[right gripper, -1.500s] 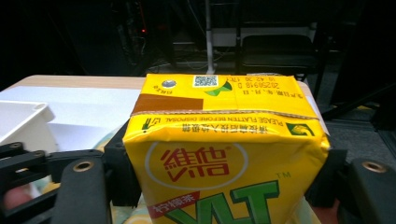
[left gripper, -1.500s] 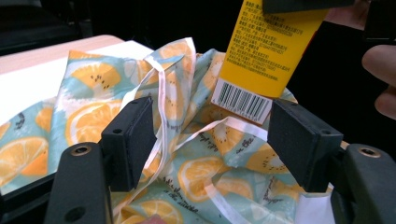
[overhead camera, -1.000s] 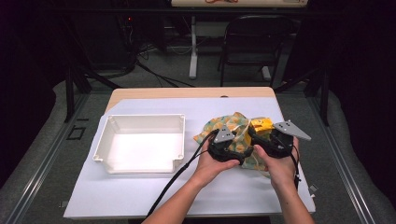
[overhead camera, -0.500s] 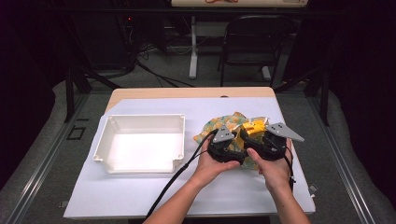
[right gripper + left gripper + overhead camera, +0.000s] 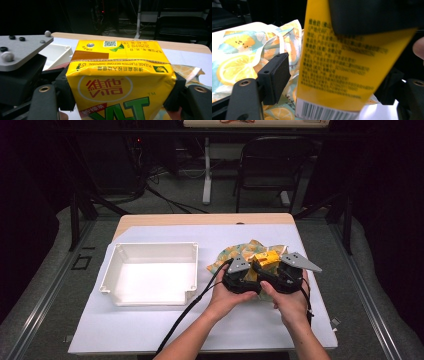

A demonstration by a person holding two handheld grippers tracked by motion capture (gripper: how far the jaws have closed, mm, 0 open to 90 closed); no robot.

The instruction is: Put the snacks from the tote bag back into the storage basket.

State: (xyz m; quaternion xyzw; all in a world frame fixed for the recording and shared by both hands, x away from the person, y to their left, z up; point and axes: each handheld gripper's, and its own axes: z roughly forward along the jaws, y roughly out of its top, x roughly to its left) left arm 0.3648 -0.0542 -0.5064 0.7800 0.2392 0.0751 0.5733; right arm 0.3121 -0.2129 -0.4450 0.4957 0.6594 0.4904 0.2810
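Yellow drink carton (image 5: 120,82) is clamped in my right hand-held gripper (image 5: 287,277) over the lemon-print bag (image 5: 235,252). Left hand-held gripper (image 5: 240,277) has just been closing w/ the carton between its jaws, one pad not touching.

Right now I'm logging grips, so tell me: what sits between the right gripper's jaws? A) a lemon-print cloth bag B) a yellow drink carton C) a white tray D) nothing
B: in the right gripper view the yellow drink carton sits squeezed between the right gripper pads, which press on both its sides.

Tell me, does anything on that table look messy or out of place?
Only the lemon-print cloth bag: it lies crumpled on the white table cover beside the white tray. The yellow drink carton looks intact, clamped in the right gripper; no spill shows.
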